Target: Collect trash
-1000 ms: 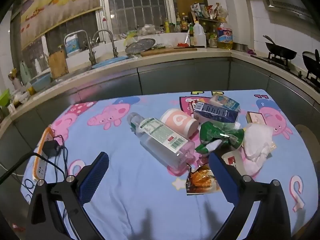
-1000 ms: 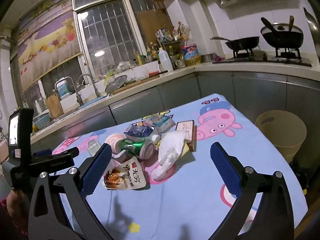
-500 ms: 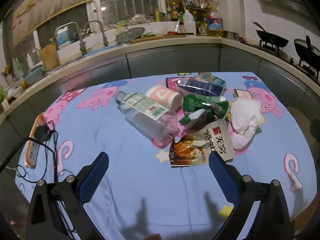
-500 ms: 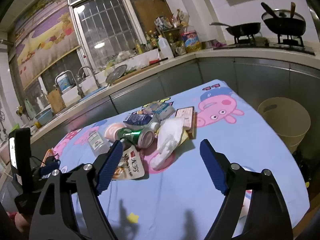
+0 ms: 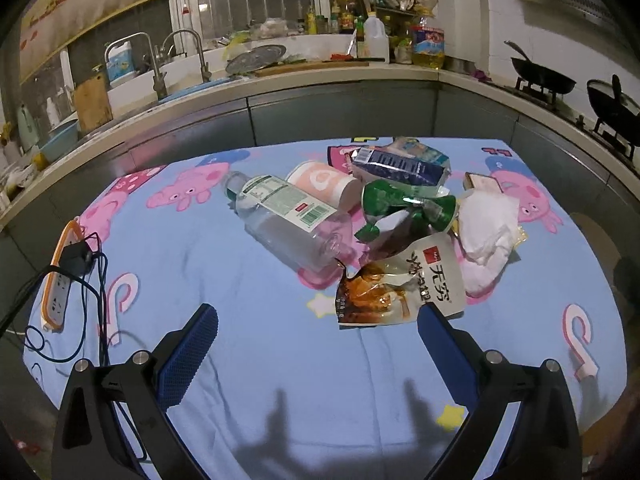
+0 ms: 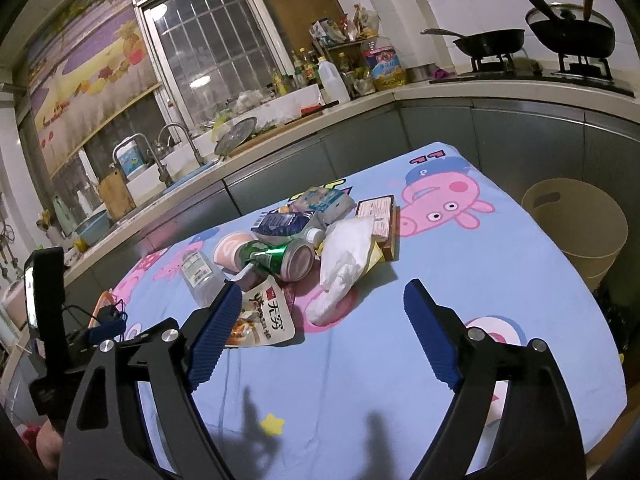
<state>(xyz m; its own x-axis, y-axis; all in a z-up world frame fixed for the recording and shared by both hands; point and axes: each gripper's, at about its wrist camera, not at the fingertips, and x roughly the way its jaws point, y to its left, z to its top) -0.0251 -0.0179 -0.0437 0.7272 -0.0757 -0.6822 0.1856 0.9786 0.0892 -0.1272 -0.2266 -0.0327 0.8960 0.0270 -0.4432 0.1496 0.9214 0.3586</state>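
Note:
A pile of trash lies mid-table: a clear plastic bottle (image 5: 290,222), a pink cup (image 5: 324,182), a crushed green can (image 5: 408,208), a dark blue packet (image 5: 400,162), a white crumpled tissue (image 5: 486,224) and a snack pouch (image 5: 400,288). My left gripper (image 5: 318,322) is open and empty, above the cloth just short of the pouch. My right gripper (image 6: 320,300) is open and empty, with the tissue (image 6: 344,256) and pouch (image 6: 264,316) between and before its fingers. The can (image 6: 280,258) and bottle (image 6: 198,276) lie beyond.
A beige bin (image 6: 576,224) stands on the floor off the table's right edge. An orange power strip with a black cable (image 5: 60,276) lies at the table's left edge. A small box (image 6: 378,218) lies beside the tissue. Kitchen counters (image 5: 320,76) ring the table.
Both grippers have pulled back and risen a little, so the pile sits farther ahead in the left view. The right gripper has swung toward the pile. Nothing was picked up.

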